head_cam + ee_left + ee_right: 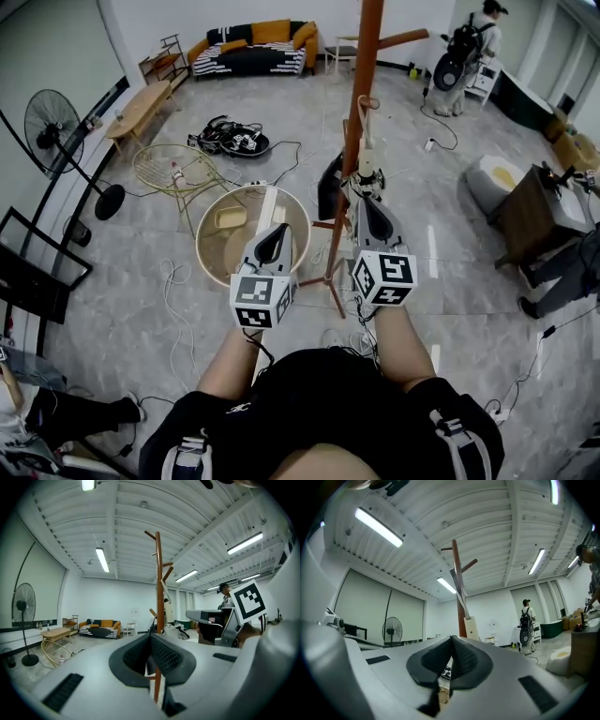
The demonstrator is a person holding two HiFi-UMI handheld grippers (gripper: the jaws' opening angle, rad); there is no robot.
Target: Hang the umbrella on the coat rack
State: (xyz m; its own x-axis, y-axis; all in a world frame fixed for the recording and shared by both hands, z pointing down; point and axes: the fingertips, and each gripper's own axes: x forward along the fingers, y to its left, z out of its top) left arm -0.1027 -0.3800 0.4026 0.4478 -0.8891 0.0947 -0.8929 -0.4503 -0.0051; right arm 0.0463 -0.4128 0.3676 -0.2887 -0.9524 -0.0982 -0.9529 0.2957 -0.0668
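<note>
i'm looking down at both grippers held out in front of me, side by side. the left gripper (275,236) has its jaws pressed together with nothing in them; in its own view the pads meet and only the rack shows through the slit beneath them. the right gripper (370,206) is closed as well and empty, its tip just short of the rack (366,47), which stands at my 12 o'clock. the umbrella (364,141) is in neither gripper: it's on the rack, a thin pale shaft lying close along the pole, its top loop up by a peg and its lower end just beyond the right gripper's tip. in the right gripper view it slants down the pole from 11 toward 5 o'clock and finishes in a cream end piece (471,628). i can't tell whether the loop really sits over the peg. a dark shape (329,187) sits low beside the pole, at about 10 o'clock from the right gripper's tip. a round table (225,261) lies under the left gripper. further out, a fan (52,122) stands at 10 o'clock, a sofa (253,52) at 11, and a person (466,52) with a backpack at 1 o'clock.
</note>
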